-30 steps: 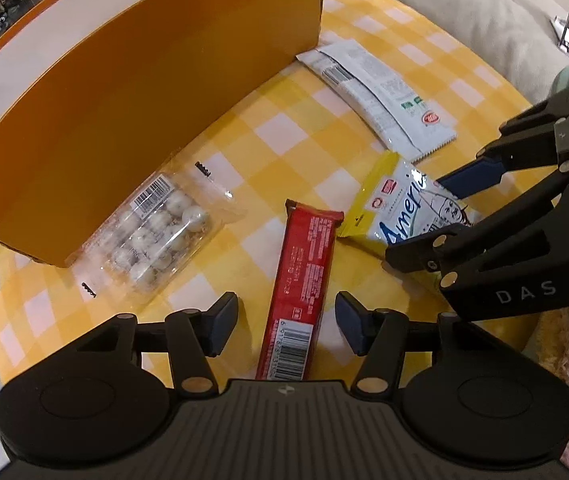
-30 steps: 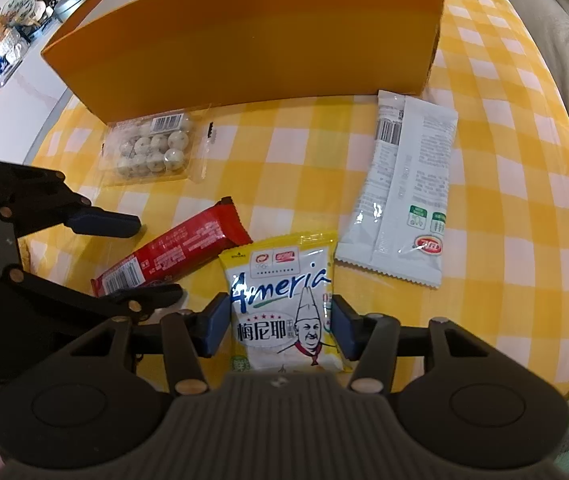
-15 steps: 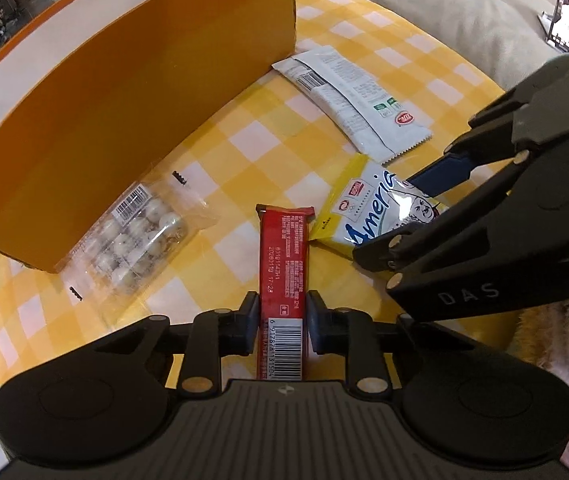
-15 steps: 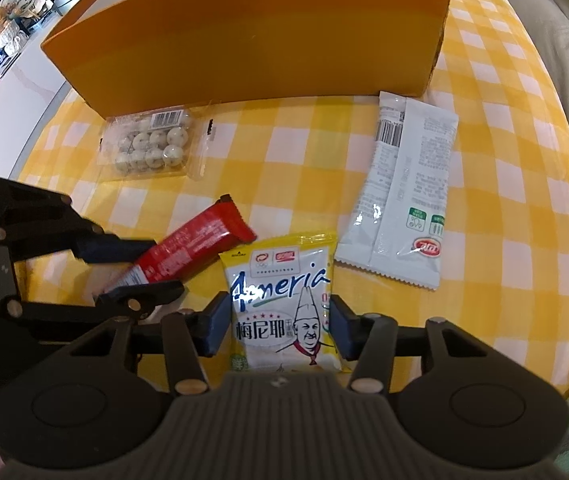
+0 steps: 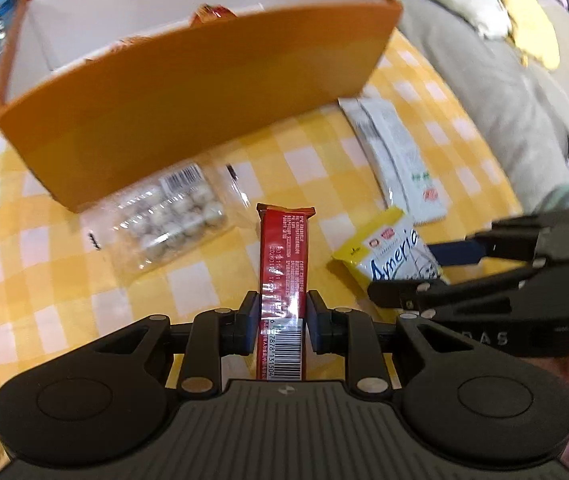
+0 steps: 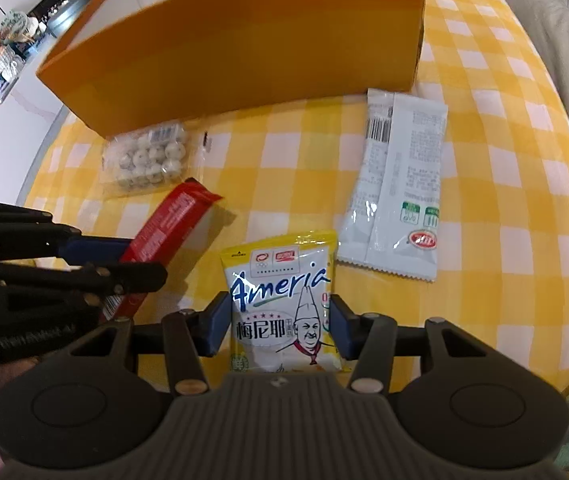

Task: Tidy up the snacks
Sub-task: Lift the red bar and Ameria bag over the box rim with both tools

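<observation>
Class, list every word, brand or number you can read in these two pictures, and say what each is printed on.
"Ameria" and "梅尼耶": yellow snack packet.
"DAS": body of the right tongs.
Barcode digits on the red bar: partly legible, not reliably.
Small print on the white packet: too small to read.

Each fisheye camera sits on its own gripper and looks steeply down along the fingers, close over the yellow-and-white checked tablecloth (image 5: pixel 188 280). The left view faces the tall orange cardboard box (image 5: pixel 188 120) from its left end, the right view (image 6: pixel 244 52) more squarely. Both share the box front and the snack packets before it.
</observation>
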A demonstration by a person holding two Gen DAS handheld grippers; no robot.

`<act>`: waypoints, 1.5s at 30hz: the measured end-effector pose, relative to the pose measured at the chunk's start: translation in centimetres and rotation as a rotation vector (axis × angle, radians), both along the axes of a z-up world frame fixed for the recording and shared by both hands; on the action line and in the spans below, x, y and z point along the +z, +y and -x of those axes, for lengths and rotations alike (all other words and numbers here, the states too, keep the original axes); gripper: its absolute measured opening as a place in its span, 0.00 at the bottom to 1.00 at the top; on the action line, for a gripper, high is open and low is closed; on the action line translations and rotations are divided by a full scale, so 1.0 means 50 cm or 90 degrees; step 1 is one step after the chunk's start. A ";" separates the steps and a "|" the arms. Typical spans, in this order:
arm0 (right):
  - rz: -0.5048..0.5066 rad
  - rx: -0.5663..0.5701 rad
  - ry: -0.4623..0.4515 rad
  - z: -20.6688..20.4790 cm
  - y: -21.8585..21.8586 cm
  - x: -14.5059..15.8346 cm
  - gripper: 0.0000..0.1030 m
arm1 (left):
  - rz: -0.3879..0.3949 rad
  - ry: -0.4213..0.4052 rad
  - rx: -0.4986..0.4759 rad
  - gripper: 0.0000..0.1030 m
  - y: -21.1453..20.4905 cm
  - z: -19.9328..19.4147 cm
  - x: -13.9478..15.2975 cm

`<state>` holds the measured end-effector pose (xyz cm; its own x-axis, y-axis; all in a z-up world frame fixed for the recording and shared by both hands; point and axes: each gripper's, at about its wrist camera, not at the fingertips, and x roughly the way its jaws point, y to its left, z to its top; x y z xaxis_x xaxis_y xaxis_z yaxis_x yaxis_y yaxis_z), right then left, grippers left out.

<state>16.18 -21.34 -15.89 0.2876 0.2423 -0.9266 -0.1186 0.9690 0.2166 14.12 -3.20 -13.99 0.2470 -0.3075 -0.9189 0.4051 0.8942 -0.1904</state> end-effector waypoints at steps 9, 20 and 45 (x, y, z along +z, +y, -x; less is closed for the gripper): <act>-0.028 -0.047 -0.030 0.019 -0.026 0.065 0.48 | 0.053 -0.035 0.066 0.26 0.032 0.008 0.087; -0.091 -0.073 -0.114 0.044 -0.050 0.201 0.48 | 0.092 -0.115 0.131 0.26 0.056 0.026 0.208; -0.043 0.018 -0.214 -0.273 -0.003 0.322 0.48 | 0.025 -0.187 0.163 0.26 0.096 -0.240 0.293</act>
<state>29.82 -21.51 0.22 0.5659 0.3124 -0.7630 -0.2212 0.9490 0.2245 26.12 1.62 0.68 0.5706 -0.2353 -0.7868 0.2117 0.9678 -0.1360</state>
